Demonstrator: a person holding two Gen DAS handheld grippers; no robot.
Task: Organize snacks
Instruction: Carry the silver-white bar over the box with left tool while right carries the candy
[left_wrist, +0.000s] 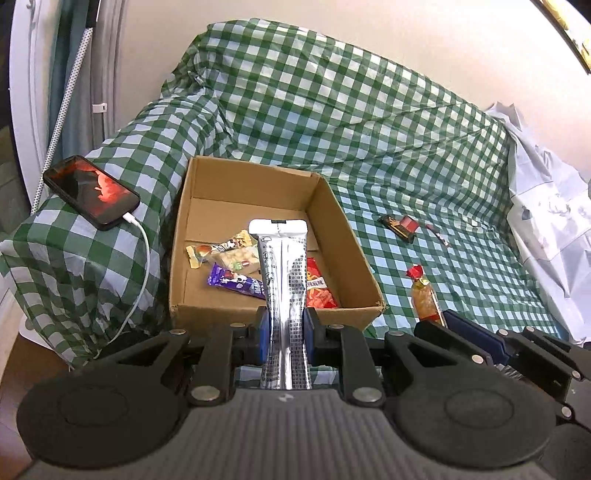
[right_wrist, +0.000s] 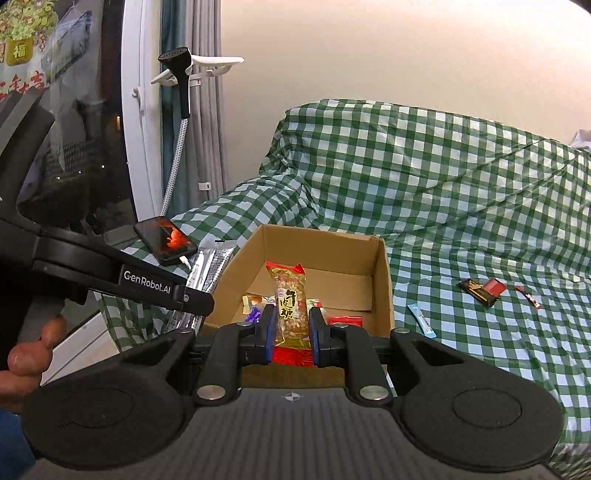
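Left tongs (left_wrist: 284, 328): clamped on silver packet (left_wrist: 282, 280), long axis pointing away, frame centre.
Right tongs (right_wrist: 292, 332): clamped on peanut candy (right_wrist: 291, 306), upright, centre.
Box (left_wrist: 354, 254): open, directly beyond both.
Farther: loose snacks (right_wrist: 480, 291), right, on bed.

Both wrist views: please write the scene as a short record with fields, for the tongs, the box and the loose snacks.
left tongs: shut on silver snack packet, held upright before the box
right tongs: shut on peanut candy bar
cardboard box: open, on the checkered cloth, several snacks inside, among them a purple wrapper
outside box: black and red packet, blue stick
phone: on the armrest, cable plugged in
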